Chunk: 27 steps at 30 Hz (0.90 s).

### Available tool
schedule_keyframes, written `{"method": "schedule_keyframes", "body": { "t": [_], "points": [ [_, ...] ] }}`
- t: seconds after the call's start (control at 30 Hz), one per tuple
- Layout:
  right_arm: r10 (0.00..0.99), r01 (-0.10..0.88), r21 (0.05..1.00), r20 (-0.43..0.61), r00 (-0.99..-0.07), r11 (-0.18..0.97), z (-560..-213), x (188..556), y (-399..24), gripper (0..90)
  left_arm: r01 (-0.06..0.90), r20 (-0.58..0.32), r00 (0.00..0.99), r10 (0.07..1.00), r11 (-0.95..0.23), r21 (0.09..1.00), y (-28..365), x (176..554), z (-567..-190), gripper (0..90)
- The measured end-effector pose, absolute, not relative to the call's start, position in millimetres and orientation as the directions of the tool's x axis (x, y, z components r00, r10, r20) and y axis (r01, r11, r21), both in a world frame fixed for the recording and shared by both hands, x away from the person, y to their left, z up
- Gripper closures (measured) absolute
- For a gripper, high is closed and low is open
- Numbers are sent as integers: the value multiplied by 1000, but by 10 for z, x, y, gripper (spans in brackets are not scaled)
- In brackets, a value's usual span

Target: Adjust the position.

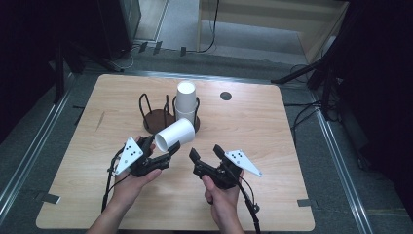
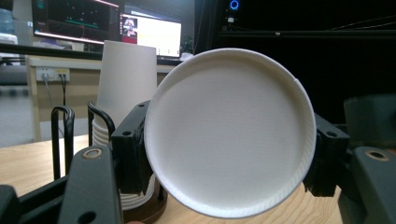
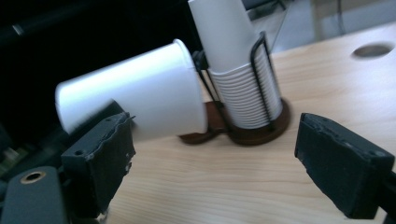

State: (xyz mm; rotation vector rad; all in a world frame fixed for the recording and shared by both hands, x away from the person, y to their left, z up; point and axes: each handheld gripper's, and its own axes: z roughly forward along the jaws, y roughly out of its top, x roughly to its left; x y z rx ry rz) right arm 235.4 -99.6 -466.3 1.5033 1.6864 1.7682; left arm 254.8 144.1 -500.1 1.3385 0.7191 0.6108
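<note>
High view: left gripper (image 1: 163, 158) holds a paper cup (image 1: 175, 134) sideways above the surface, near the cup stack (image 1: 185, 105) in its holder. Left gripper view: jaws clamp the cup's sides. Right gripper view: right gripper (image 3: 212, 154) jaws wide, empty. Cup looks freshly separated; next, probably set it upright.

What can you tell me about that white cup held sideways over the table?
The white cup looks like plain paper, with a rolled rim and a flat, recessed bottom. It lies on its side above the wooden table, clamped near its base between the jaws of the left tongs. Nothing else touches it.
</note>
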Motion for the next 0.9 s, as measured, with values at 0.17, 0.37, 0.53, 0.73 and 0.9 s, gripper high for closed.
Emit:
{"method": "schedule_keyframes", "body": {
  "t": [0.17,0.37,0.53,0.73,0.9],
  "points": [
    [656,512,725,667,-354,-461,-4684,2395,-914,91,1,-102,650,753,133,991,1398,2536,-5024,324],
    [560,541,579,798,-222,-611,-4677,2445,-872,41,-8,-91,661,745,128,992,1349,2525,-5044,324],
    [463,578,438,879,-116,-688,-4692,2477,-821,31,-11,-83,671,736,122,993,1315,2511,-5048,324],
    [216,595,168,976,9,-786,-4739,2533,-798,50,-24,-61,677,733,105,994,1280,2500,-5062,324],
    [144,613,70,987,72,-787,-4746,2572,-766,49,-29,-58,676,735,105,994,1276,2502,-5066,324]
  ]
}}
